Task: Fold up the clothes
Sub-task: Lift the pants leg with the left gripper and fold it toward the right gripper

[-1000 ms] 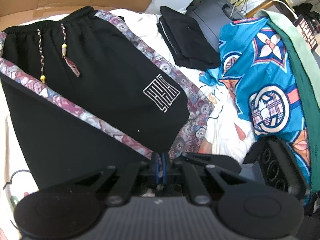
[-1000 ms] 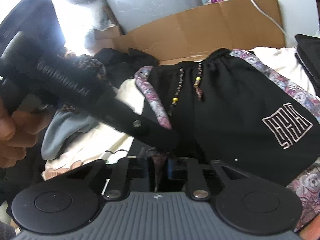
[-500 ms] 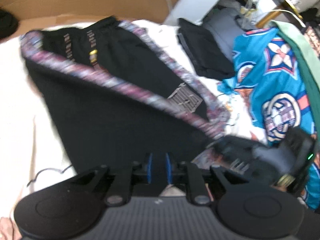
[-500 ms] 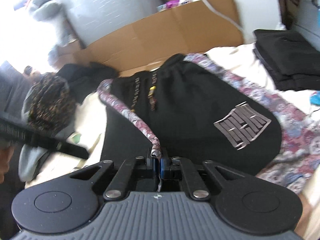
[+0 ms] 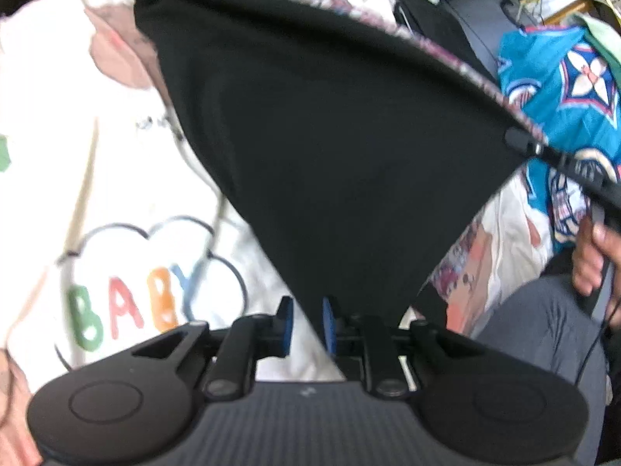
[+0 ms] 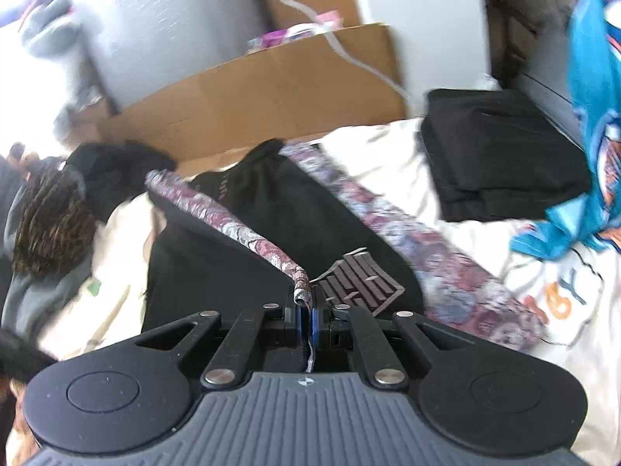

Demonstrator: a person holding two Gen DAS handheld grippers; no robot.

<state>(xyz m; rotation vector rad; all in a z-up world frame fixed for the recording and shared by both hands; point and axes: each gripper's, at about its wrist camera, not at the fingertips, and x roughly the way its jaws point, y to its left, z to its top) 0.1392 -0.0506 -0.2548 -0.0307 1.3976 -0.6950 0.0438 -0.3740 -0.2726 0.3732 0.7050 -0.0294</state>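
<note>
The step in hand is judged to be the first lengthwise fold of the black shorts (image 5: 341, 124), which lie on a bed covered by a white sheet (image 5: 128, 202) printed with coloured letters. In the right wrist view, the right tongs (image 6: 304, 312) are seen closed tight on the patterned side stripe (image 6: 248, 233) of the shorts, with the pinched edge raised above the leg that carries the white logo (image 6: 359, 275). In the left wrist view, the left tongs (image 5: 306, 322) stand slightly apart, their jaws having just been opening; the pointed black corner of the shorts hangs between the blue pads (image 5: 286, 322) but is not pressed by them, so it is taken as released. From that view the cloth is seen stretched taut towards the right tongs at the far edge, where part of a hand (image 5: 594, 260) is visible. A folded black garment (image 6: 500, 155) and a blue patterned garment (image 6: 594, 116) lie beside the shorts on the bed. For the next move, the gripped stripe edge should be carried across and laid onto the opposite stripe, edges aligned, before release. The slack corner should be checked for bunching.
</note>
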